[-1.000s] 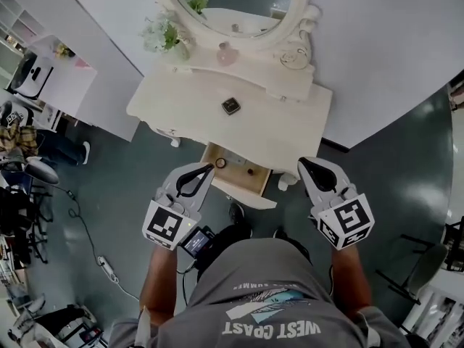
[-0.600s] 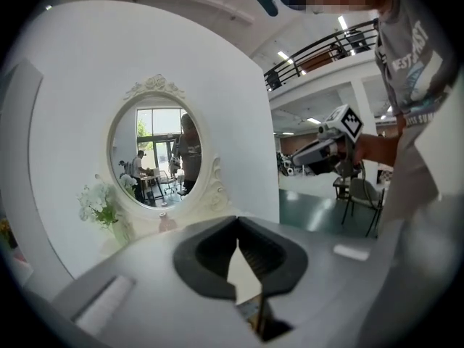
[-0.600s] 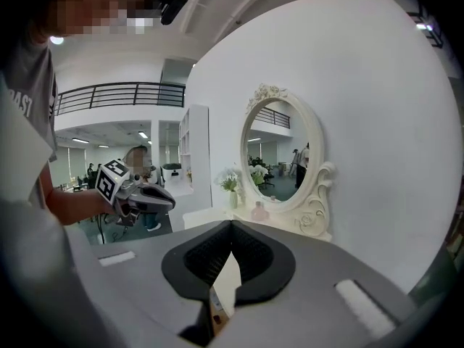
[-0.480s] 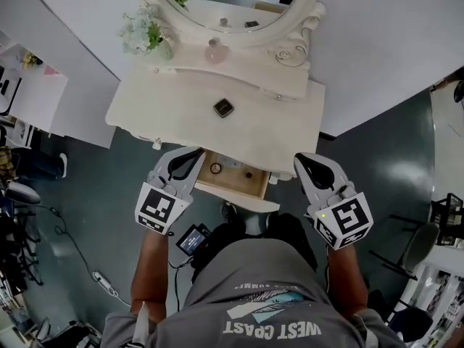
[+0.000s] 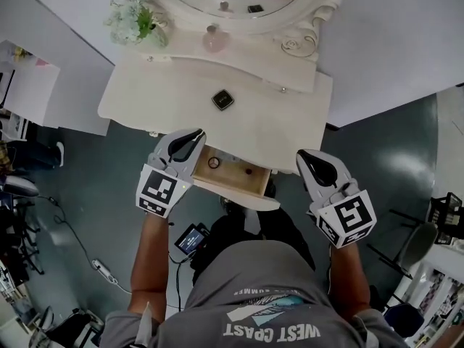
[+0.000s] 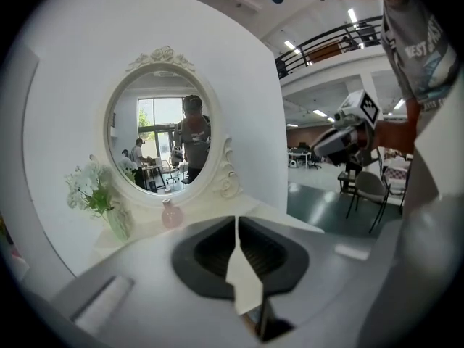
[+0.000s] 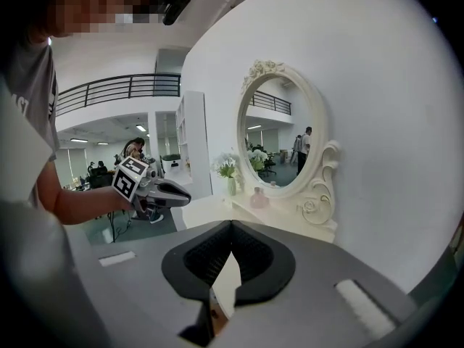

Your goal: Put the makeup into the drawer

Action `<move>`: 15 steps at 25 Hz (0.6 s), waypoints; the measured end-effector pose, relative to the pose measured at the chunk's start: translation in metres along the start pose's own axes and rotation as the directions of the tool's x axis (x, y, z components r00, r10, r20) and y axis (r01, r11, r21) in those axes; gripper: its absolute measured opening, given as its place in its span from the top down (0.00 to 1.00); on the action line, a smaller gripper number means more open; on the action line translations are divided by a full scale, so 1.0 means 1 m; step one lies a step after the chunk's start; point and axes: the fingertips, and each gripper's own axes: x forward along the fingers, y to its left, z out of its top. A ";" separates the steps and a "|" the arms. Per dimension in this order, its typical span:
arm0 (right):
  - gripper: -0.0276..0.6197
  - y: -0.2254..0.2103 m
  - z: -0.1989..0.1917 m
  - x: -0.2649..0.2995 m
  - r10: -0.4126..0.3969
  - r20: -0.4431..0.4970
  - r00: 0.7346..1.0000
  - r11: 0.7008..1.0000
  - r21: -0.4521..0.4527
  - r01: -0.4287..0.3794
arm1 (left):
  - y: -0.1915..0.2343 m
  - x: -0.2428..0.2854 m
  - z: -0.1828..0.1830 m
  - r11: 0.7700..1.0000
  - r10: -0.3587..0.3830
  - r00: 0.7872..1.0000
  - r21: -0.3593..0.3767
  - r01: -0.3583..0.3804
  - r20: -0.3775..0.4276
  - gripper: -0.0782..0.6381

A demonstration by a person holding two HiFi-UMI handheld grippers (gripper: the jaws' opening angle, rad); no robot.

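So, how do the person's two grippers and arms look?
The left gripper and the right gripper have light grey bodies with black teardrop-shaped tops. Each carries a white cube with black square markers. The person wears a grey short-sleeved T-shirt with white print.

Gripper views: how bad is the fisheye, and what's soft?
Left gripper view: strong fisheye, black corners, wall bows; left gripper soft near the lens, mirror sharp. Right gripper view: same, right gripper blurred. Head view: even light, pale sheen on floor.
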 end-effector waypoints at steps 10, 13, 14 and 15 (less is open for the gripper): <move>0.95 -0.022 -0.030 0.040 0.056 -0.061 0.997 0.998 0.038 -0.054 | 0.024 0.065 -0.049 0.999 -0.006 0.995 -0.041 0.003 -0.095 0.85; 0.95 -0.029 -0.042 0.052 0.066 -0.084 0.994 0.997 0.051 -0.062 | 0.032 0.085 -0.068 0.999 -0.009 0.991 -0.050 0.002 -0.130 0.84; 0.95 -0.032 -0.046 0.055 0.069 -0.093 0.993 0.996 0.056 -0.064 | 0.035 0.092 -0.075 0.999 -0.009 0.990 -0.054 0.002 -0.142 0.84; 0.95 -0.034 -0.051 0.059 0.072 -0.100 0.992 0.996 0.061 -0.066 | 0.038 0.099 -0.082 0.998 -0.011 0.988 -0.059 0.002 -0.153 0.83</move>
